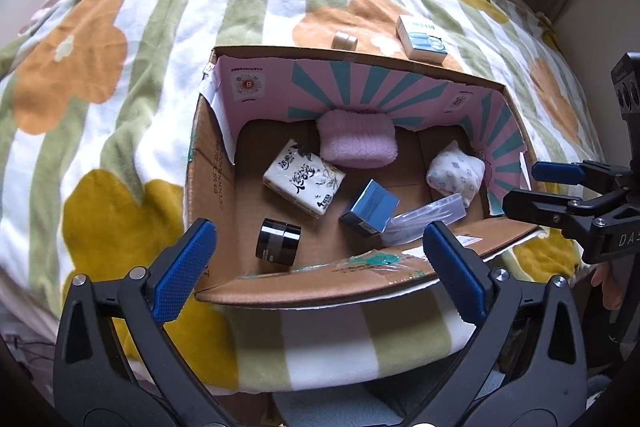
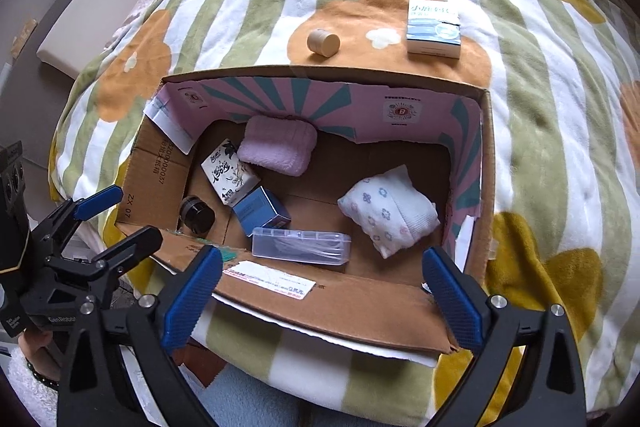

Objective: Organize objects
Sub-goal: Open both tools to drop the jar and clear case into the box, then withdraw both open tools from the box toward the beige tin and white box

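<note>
Both blue-padded grippers, left (image 1: 318,267) and right (image 2: 320,285), are hanging spread and empty over the open cardboard box (image 2: 320,291) (two items waiting beyond it); the small round wooden jar (image 2: 323,43) probably needs a centred pinch.

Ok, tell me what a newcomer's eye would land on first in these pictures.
First the open cardboard box in the middle of the flowered blanket, its inner walls pink with teal rays. Inside lie a pink towel at the back, a flower-print cloth bundle on the right and a clear plastic case in front. Beyond the box, on the blanket, sit a small beige jar and a blue-and-white carton.
</note>
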Demonstrator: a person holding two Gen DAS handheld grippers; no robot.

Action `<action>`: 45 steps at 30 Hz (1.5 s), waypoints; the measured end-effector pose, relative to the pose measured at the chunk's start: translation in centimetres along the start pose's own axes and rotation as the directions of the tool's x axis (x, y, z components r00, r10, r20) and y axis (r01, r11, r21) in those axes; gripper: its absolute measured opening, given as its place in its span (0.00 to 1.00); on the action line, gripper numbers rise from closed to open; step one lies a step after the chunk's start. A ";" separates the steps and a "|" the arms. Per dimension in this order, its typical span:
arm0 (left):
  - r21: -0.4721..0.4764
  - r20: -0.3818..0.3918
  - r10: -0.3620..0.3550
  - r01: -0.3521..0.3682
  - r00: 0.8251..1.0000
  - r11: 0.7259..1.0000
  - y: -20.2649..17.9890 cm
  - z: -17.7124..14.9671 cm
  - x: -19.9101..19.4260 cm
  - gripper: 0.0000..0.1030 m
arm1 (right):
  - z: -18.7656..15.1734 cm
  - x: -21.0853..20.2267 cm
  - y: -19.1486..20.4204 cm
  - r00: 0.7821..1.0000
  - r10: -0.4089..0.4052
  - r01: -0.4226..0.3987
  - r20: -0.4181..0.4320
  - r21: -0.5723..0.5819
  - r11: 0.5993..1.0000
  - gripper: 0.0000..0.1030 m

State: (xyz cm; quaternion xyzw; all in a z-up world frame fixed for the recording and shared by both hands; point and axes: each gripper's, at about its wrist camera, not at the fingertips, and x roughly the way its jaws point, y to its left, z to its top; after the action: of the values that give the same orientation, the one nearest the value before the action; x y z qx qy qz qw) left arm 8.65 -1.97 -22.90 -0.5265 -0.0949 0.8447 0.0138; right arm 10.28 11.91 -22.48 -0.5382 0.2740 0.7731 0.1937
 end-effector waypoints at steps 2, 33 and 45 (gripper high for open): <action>-0.003 0.002 -0.009 0.009 1.000 1.000 0.1 -0.1 -0.3 1.00 | 0.0 0.0 -0.1 1.000 -0.003 0.003 -0.005 0.002 1.000 0.97; 0.267 0.120 -0.053 0.019 0.991 0.964 -1.2 12.1 -3.1 1.00 | 6.0 -5.3 -2.0 0.988 -0.101 0.086 0.116 0.123 0.989 0.97; 0.544 0.053 -0.168 0.113 0.984 0.831 -1.9 21.3 0.9 1.00 | 15.2 -4.6 -4.5 0.973 -0.187 0.168 0.137 0.138 0.976 0.97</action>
State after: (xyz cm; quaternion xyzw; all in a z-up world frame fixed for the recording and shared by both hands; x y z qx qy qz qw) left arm -10.86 -3.05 -14.23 -0.4508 0.1072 0.8588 0.2184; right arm 3.47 24.96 -14.99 -0.4878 0.2574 0.7721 0.3155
